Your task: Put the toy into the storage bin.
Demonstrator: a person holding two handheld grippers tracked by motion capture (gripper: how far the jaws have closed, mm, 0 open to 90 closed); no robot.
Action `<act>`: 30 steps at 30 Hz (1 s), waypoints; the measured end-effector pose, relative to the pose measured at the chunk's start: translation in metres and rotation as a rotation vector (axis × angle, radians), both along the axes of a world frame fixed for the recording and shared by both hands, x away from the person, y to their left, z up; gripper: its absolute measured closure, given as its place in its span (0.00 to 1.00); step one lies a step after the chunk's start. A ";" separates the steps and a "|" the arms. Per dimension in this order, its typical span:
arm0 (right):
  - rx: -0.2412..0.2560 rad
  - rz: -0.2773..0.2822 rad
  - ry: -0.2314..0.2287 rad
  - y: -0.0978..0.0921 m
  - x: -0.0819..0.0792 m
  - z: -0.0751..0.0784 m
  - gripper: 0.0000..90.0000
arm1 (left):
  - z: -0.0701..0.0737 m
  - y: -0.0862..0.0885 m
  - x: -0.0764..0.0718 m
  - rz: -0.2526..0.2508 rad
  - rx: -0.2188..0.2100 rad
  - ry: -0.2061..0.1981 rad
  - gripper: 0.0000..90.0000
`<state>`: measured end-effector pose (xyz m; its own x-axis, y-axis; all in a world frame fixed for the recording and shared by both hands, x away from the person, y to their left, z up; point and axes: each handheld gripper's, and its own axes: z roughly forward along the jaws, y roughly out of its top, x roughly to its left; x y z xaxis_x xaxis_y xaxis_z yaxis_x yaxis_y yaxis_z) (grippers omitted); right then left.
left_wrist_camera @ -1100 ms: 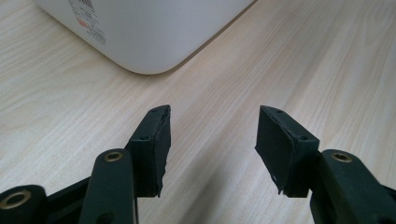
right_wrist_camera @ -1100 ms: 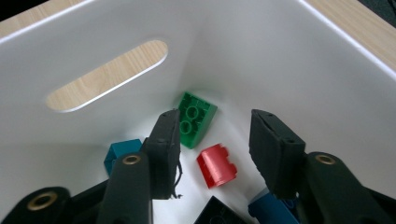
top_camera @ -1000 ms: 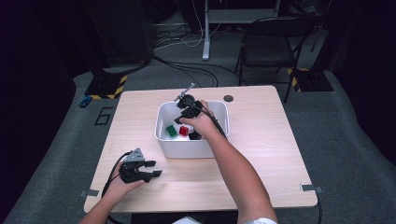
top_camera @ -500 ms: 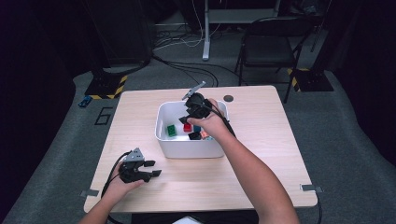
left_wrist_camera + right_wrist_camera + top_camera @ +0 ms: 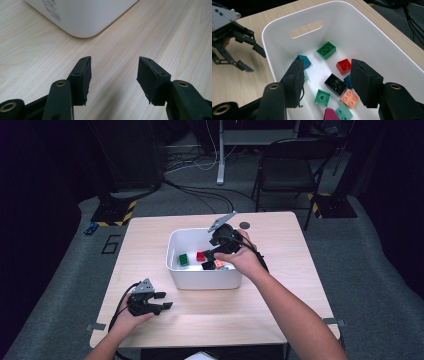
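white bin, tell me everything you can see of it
The white bin is a smooth, plastic-looking rectangular tub with rounded corners and a slot handle cut in one end wall. It stands upright near the middle of the wooden table, holding loose toy bricks in several colours. The right claw hovers open over its inside, touching nothing.

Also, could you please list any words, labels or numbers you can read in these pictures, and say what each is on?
No text is legible anywhere.
Sticker on the white bin's outer wall, left gripper view: grey print and a small red mark, too small and blurred to read.
The toy bricks, such as the green brick, bear no readable marking.
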<state>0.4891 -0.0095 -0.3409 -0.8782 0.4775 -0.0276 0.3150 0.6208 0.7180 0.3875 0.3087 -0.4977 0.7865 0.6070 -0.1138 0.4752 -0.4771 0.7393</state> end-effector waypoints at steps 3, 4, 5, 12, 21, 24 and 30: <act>0.003 -0.006 -0.002 -0.011 -0.009 0.003 0.49 | 0.000 0.000 0.000 0.006 -0.002 -0.004 0.50; 0.001 -0.006 -0.007 -0.014 -0.012 0.004 0.49 | 0.000 0.000 0.000 0.007 -0.003 -0.005 0.50; 0.002 -0.012 -0.007 -0.017 -0.014 0.004 0.49 | 0.000 0.001 0.000 0.005 0.003 -0.010 0.50; 0.029 -0.021 -0.035 -0.038 -0.036 0.008 0.48 | 0.001 0.002 0.000 0.012 0.001 -0.013 0.50; 0.032 -0.003 -0.060 -0.054 -0.070 0.003 0.47 | 0.001 0.004 0.001 0.025 -0.009 -0.012 0.50; 0.047 -0.004 -0.060 -0.060 -0.081 -0.001 0.47 | 0.001 0.004 0.001 0.035 -0.016 -0.017 0.50; 0.073 -0.022 -0.036 -0.072 -0.096 -0.023 0.47 | 0.002 0.006 0.001 0.045 -0.019 -0.013 0.49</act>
<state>0.3936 -0.0820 -0.3635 -0.8665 0.4986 -0.0235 0.3008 0.5593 0.7724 0.3885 0.3146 -0.4962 0.7602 0.6393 -0.1158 0.4859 -0.4410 0.7546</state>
